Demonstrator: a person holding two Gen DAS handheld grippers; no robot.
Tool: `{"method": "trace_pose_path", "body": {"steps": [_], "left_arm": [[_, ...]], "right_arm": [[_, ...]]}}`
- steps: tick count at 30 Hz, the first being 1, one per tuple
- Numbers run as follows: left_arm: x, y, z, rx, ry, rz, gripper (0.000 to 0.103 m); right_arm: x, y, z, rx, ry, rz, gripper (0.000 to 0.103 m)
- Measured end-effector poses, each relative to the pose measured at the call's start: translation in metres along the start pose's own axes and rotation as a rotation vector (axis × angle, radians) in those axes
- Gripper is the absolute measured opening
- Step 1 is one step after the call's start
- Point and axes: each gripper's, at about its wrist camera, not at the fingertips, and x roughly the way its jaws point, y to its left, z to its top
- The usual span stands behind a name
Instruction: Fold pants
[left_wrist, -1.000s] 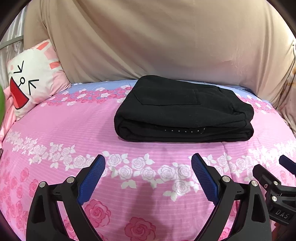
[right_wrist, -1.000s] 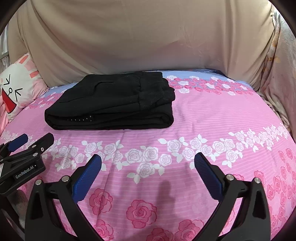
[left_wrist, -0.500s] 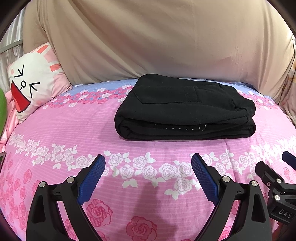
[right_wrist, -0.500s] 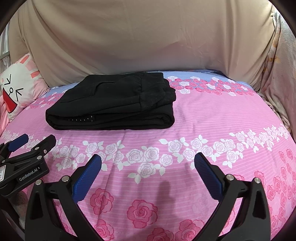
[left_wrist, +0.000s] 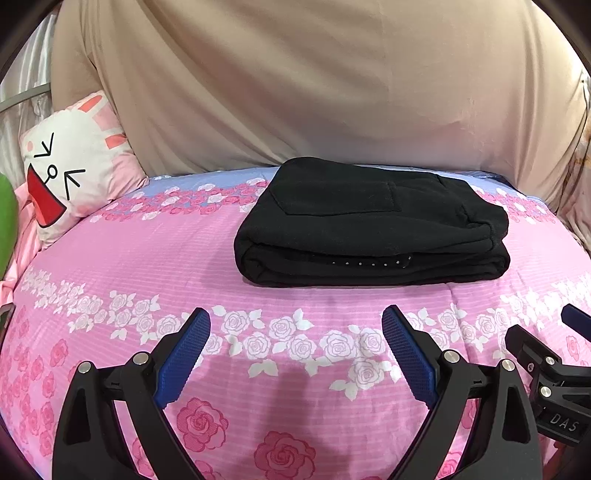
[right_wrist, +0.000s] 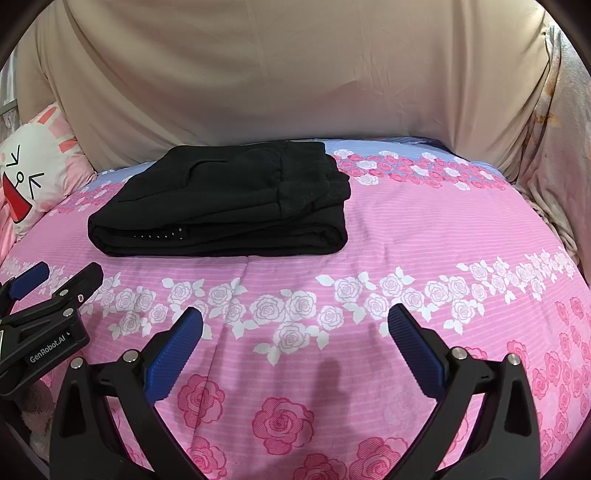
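Black folded fabric pants (left_wrist: 373, 229) lie as compact rectangular bundle on far part of pink rose-print bedsheet (left_wrist: 147, 266), row of small white dots along near edge. Left gripper (left_wrist: 295, 354) spread wide, holding nothing, near side of bed, well apart from pants. Right gripper (right_wrist: 295, 350) likewise spread, empty. Readable text: "GenRobot.AI" on left gripper body in right wrist view, "DAS" on right gripper body in left wrist view. White-pink cartoon rabbit pillow (left_wrist: 74, 173) far left. Beige draped cloth (right_wrist: 295, 74) behind bed.
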Motion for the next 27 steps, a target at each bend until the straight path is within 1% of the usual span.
{"method": "trace_pose_path", "body": {"steps": [23, 27], "left_arm": [[-0.0016, -0.0013, 0.0002, 0.010, -0.006, 0.004, 0.092], [0.0004, -0.0042, 0.0006, 0.023, 0.001, 0.026, 0.091]], "right_arm": [[0.0001, -0.0006, 0.0005, -0.002, 0.001, 0.002, 0.098], [0.0002, -0.0008, 0.0005, -0.003, 0.001, 0.003, 0.098]]}}
